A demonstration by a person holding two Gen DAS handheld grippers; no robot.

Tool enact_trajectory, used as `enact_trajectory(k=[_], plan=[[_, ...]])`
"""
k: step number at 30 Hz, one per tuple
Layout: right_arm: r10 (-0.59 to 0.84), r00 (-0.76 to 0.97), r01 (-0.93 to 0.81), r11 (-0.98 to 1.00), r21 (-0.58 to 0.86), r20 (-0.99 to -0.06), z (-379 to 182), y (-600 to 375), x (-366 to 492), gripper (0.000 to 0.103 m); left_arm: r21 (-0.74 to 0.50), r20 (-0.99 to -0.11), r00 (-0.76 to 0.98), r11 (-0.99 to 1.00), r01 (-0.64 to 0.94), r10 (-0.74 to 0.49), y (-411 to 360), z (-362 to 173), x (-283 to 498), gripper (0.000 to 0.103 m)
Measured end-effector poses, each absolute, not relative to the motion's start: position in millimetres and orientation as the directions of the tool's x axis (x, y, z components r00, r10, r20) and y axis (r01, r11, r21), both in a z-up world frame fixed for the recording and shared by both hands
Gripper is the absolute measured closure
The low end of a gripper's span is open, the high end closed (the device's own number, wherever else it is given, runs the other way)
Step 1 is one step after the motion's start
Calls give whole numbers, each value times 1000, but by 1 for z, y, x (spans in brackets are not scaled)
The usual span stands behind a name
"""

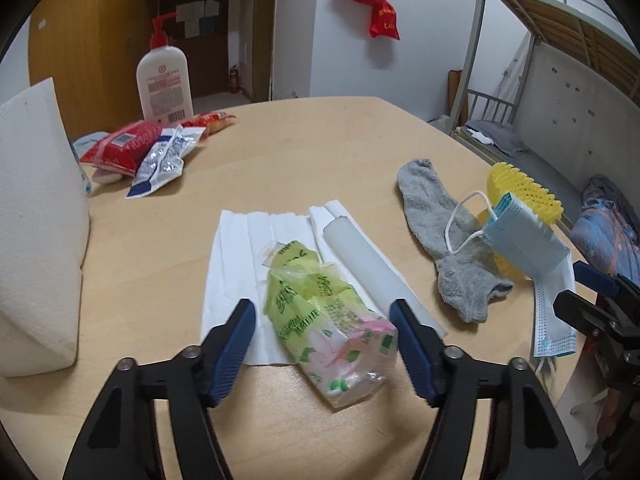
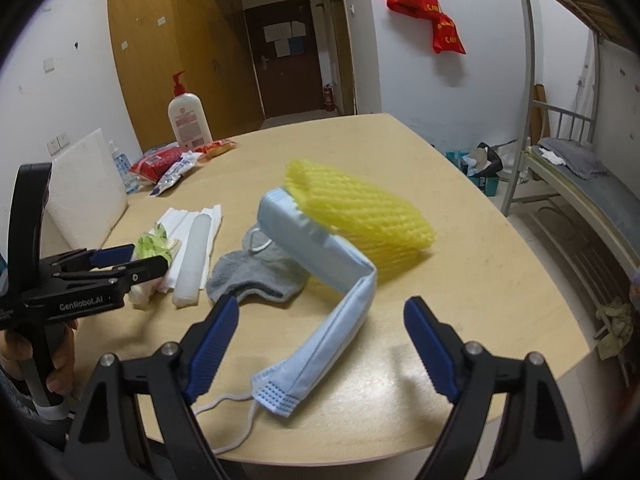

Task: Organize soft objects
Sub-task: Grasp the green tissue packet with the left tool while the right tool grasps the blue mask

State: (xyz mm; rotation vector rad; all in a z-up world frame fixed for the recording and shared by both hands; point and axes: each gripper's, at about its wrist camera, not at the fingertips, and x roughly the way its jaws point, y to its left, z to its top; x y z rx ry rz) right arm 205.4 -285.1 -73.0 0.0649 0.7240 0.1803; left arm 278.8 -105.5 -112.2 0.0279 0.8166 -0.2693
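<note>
On the tabletop (image 1: 360, 128), left gripper (image 1: 322, 314) fingers straddle a tissue pack (image 1: 336, 344), partly open, not touching. Right gripper (image 2: 320, 312) fingers gape wide around a mask (image 2: 332, 320), untouched.

Crumpled green plastic tissue packet (image 1: 332, 320) lying lower centre on a flat white tissue sheet (image 1: 240, 264), white foam tube (image 1: 360, 264) beside it, limp grey sock (image 1: 444, 240) at right, blue face mask (image 2: 320, 280) draped over yellow foam net (image 2: 360, 208)
</note>
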Motion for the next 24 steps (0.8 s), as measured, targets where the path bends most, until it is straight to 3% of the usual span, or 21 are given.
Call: enact_trajectory(k=[6, 10, 13, 14, 21, 24], plan=[[182, 723, -126, 983, 132, -666, -77, -287, 209, 24, -69, -738, 640, 967, 245, -215, -107, -119, 283, 54], [171, 711, -107, 985, 135, -682, -81, -289, 213, 38, -76, -731, 647, 968, 239, -217, -105, -119, 283, 62], [159, 705, -98, 987, 128, -692, -82, -288, 214, 55, -83, -728, 648, 967, 243, -225, -103, -119, 286, 69], [162, 701, -97, 986, 133, -694, -82, -289, 214, 66, -88, -726, 649, 966, 242, -229, -103, -119, 286, 71], [175, 717, -80, 982, 170, -675, -83, -297, 209, 85, -109, -713, 654, 961, 253, -253, -101, -117, 284, 78], [176, 741, -92, 982, 162, -648, -77, -299, 203, 88, -112, -698, 666, 959, 261, -263, -101, -113, 281, 78]])
